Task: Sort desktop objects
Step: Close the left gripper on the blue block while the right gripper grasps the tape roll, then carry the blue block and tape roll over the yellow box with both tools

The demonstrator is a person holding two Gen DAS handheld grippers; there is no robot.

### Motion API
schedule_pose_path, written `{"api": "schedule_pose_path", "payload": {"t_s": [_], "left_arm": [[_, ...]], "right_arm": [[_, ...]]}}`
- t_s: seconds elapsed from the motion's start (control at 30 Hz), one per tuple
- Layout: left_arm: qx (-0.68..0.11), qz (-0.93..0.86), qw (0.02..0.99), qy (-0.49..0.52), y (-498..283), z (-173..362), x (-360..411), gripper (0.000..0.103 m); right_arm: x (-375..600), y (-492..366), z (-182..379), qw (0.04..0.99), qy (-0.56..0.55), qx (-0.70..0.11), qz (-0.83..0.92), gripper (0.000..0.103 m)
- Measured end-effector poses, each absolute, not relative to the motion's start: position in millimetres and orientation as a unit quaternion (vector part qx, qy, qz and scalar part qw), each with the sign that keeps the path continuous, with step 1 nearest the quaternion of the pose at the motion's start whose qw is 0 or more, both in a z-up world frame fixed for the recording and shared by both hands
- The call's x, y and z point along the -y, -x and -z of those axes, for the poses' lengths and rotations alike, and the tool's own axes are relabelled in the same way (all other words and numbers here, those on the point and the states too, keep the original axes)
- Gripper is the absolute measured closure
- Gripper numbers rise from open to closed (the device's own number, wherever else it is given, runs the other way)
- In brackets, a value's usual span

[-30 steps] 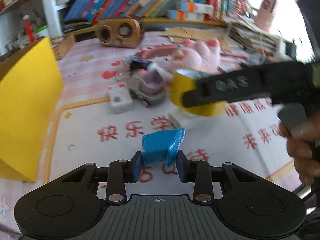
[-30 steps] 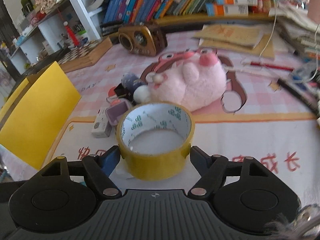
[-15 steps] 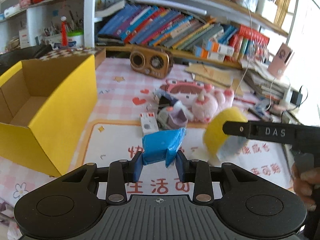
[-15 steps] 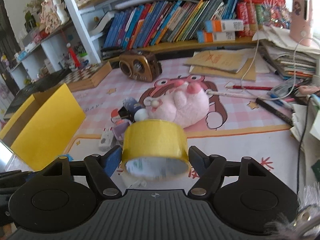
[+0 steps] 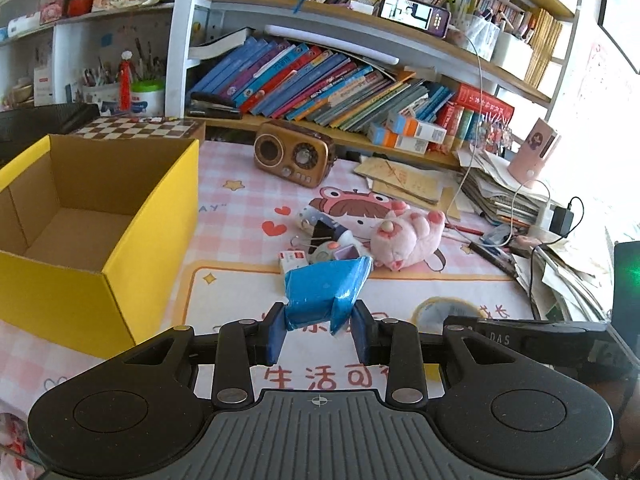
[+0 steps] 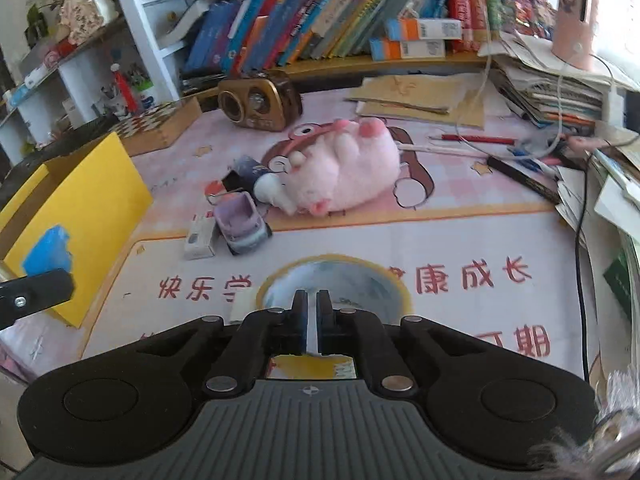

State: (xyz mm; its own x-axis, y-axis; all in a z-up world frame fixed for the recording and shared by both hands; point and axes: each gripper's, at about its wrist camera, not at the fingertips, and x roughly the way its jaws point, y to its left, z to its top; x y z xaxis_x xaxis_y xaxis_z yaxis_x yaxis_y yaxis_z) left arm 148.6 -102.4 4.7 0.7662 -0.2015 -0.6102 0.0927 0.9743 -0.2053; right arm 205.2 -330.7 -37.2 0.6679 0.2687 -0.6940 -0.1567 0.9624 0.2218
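My left gripper (image 5: 320, 320) is shut on a crumpled blue packet (image 5: 326, 294), held above the mat, right of the open yellow cardboard box (image 5: 152, 248). In the right wrist view that packet (image 6: 48, 250) shows in front of the box wall (image 6: 92, 208). My right gripper (image 6: 312, 300) has its jaws shut with nothing between the pads. Under and ahead of it the yellow tape roll (image 6: 402, 294) shows blurred over the mat, free of the pads. From the left wrist view the roll (image 5: 434, 312) sits just beyond the right gripper's finger (image 5: 520, 338).
A pink plush pig (image 6: 344, 168), a lilac toy car (image 6: 240, 226), a small white box (image 6: 198, 238) and other small items lie mid-mat. A brown radio (image 5: 294, 156) and leaning books (image 5: 320, 88) stand behind. Paper stacks, pens and cables (image 6: 560, 92) crowd the right side.
The tape roll tipped and left my right gripper, whose jaws have gone shut. My left gripper has risen with the blue packet, bringing the inside of the yellow box into view.
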Motion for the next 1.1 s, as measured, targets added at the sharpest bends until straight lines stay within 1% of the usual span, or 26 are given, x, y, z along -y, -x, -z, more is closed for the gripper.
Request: {"api": "schedule_pose_path", "payload": {"t_s": [0.13, 0.17, 0.2, 0.27, 0.3, 0.33, 0.37, 0.4, 0.47, 0.53, 0.7, 0.73, 0.8, 0.97, 1.1], "left_arm": [[-0.33, 0.08, 0.937, 0.08, -142, -5, 103, 0.07], [-0.328, 0.078, 0.938, 0.078, -140, -6, 103, 0.07], [-0.327, 0.076, 0.939, 0.078, -138, -5, 103, 0.07], [-0.328, 0.071, 0.939, 0.082, -136, -4, 103, 0.07], [-0.33, 0.069, 0.938, 0.086, -136, -2, 102, 0.07], [-0.332, 0.067, 0.937, 0.089, -136, -1, 102, 0.07], [-0.334, 0.065, 0.936, 0.091, -136, 0, 101, 0.07], [-0.336, 0.062, 0.935, 0.094, -136, 2, 101, 0.07], [-0.337, 0.059, 0.934, 0.099, -137, 3, 101, 0.07], [-0.338, 0.057, 0.934, 0.099, -137, 4, 102, 0.07], [-0.34, 0.056, 0.935, 0.089, -138, 3, 106, 0.07], [-0.341, 0.057, 0.934, 0.087, -138, 3, 107, 0.07], [-0.342, 0.059, 0.934, 0.085, -138, 3, 108, 0.07], [-0.339, 0.071, 0.935, 0.083, -134, 1, 109, 0.071], [-0.333, 0.086, 0.935, 0.085, -128, -1, 107, 0.071]], "right_arm": [[335, -206, 40, 0.908, -0.083, -0.396, -0.111, 0.097], [337, -204, 38, 0.908, -0.09, -0.394, -0.109, 0.095], [339, -203, 37, 0.909, -0.093, -0.393, -0.107, 0.088], [343, -200, 33, 0.91, -0.093, -0.392, -0.098, 0.05], [344, -199, 31, 0.91, -0.093, -0.39, -0.104, 0.046], [343, -198, 30, 0.911, -0.084, -0.391, -0.104, 0.037], [340, -197, 28, 0.912, -0.068, -0.391, -0.102, 0.031], [336, -197, 28, 0.914, -0.053, -0.39, -0.102, 0.027], [329, -198, 28, 0.916, -0.019, -0.387, -0.099, 0.011], [320, -202, 34, 0.91, 0.015, -0.4, -0.104, 0.005], [311, -218, 59, 0.89, 0.052, -0.44, -0.105, 0.005], [310, -219, 62, 0.889, 0.056, -0.442, -0.102, 0.008], [312, -224, 66, 0.885, 0.051, -0.45, -0.106, 0.018], [316, -221, 63, 0.888, 0.055, -0.444, -0.102, 0.02], [323, -206, 44, 0.896, 0.033, -0.431, -0.098, 0.02]]}}
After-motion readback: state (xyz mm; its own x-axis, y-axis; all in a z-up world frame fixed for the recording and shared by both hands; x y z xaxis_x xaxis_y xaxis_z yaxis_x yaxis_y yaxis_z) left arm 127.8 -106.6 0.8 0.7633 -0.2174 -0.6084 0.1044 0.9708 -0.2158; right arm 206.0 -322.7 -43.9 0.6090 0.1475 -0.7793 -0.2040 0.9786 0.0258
